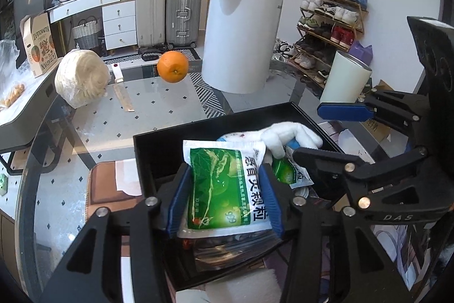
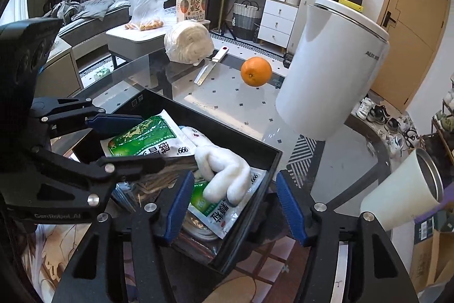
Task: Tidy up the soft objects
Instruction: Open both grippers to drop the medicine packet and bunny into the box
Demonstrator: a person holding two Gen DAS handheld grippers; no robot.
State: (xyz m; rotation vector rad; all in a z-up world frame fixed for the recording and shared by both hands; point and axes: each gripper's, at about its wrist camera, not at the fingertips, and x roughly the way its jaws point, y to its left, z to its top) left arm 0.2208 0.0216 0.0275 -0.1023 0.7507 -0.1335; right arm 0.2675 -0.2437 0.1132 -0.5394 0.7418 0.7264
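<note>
Over the tray: both grippers hang above a shallow black rectangular tray (image 1: 159, 158) on the near part of a glass-topped table (image 1: 159, 104)
Left gripper (image 1: 224, 198): its blue pads flank a green-and-white foil sachet with printed characters (image 1: 221, 189) lying in the tray; the pads look to be just at its edges, though I cannot be sure they press, so I read the jaws as parted around it rather than pinching
Right gripper (image 2: 235, 206): jaws spread, nothing pinched; one blue pad is inside the tray, the other outside its wall, with a white plush toy with stubby limbs (image 2: 224, 175) and a second green sachet (image 2: 218, 209) below
Step in hand: judging from the contents, the soft things are already in the tray and both grippers are at the point of letting go
Next move: lift both grippers clear without snagging the sachets' slippery edges or the tray wall, then look for any soft item not yet gathered
Table: farther off lie a round orange (image 1: 172, 66), a plastic-wrapped cream bundle (image 1: 82, 77) and a white-handled flat metal tool (image 2: 211, 66)
Room: a tall white cylindrical bin (image 1: 241, 33), silver suitcases (image 1: 167, 13), a white drawer unit (image 1: 119, 22), a wooden shoe rack (image 1: 329, 27) and a tan door (image 2: 411, 24)
</note>
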